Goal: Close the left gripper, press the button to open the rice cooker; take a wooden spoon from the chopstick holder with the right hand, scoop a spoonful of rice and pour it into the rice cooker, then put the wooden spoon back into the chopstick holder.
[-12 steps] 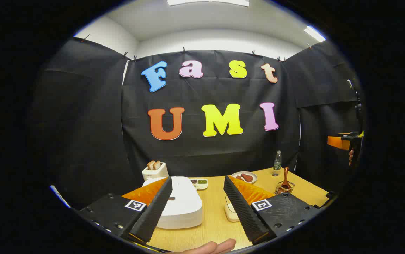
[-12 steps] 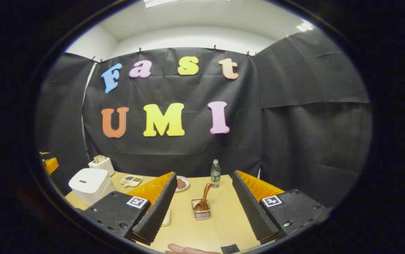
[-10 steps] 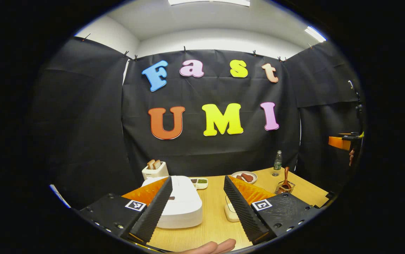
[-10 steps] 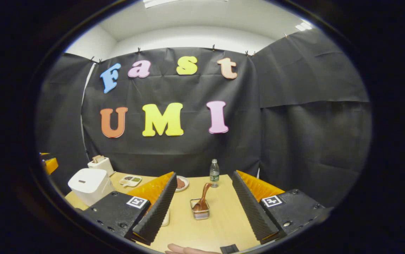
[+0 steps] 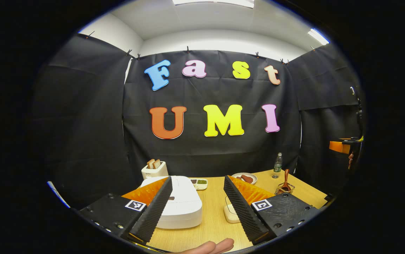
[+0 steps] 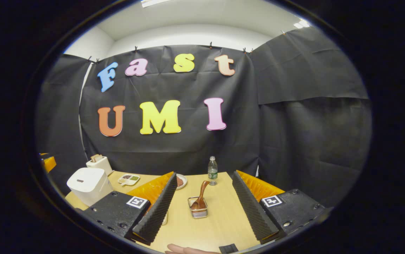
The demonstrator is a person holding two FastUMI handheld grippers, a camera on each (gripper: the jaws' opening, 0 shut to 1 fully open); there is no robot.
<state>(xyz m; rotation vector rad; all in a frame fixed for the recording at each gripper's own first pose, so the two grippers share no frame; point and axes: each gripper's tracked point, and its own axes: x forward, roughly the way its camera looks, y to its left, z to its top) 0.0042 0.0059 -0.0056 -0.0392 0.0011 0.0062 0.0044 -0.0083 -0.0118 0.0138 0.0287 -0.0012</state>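
Above the counter (image 5: 209, 215), both grippers hang high and well back, barely shifted from half a second ago — only a slight tilt: wall a touch lower in the left gripper view, a touch higher in the right gripper view. No approach begun, then; task at its very start.

Left gripper (image 5: 198, 206): jaws wide apart, nothing between them — not yet drawn together for the press. Beyond and between the fingers, cooker (image 5: 183, 204), white, lid down, sitting on the counter left of centre. Button too small to pick out for sure from here. Small cream dish (image 5: 231, 213) just right of the cooker, partly hidden by the right finger.

Right gripper (image 6: 205, 206): jaws likewise wide apart, empty. Straight ahead between the fingers, holder (image 6: 197, 212), a wire basket, with spoon (image 6: 201, 197) standing in it, handle leaning up and to the right. Same gripper seen far off at the right edge of the left gripper view, well clear of the holder.

Elsewhere: toaster (image 5: 154, 170), snack tray (image 5: 198, 182), plate (image 5: 244, 177), bottle (image 5: 277, 164) along the back of the counter. Rice supply not clearly identifiable.

Meaning for the task — probably still a settling pause. Next call, by judgement: bring the left jaws together, then down onto the cooker's top; spoon untouched until the lid is up.
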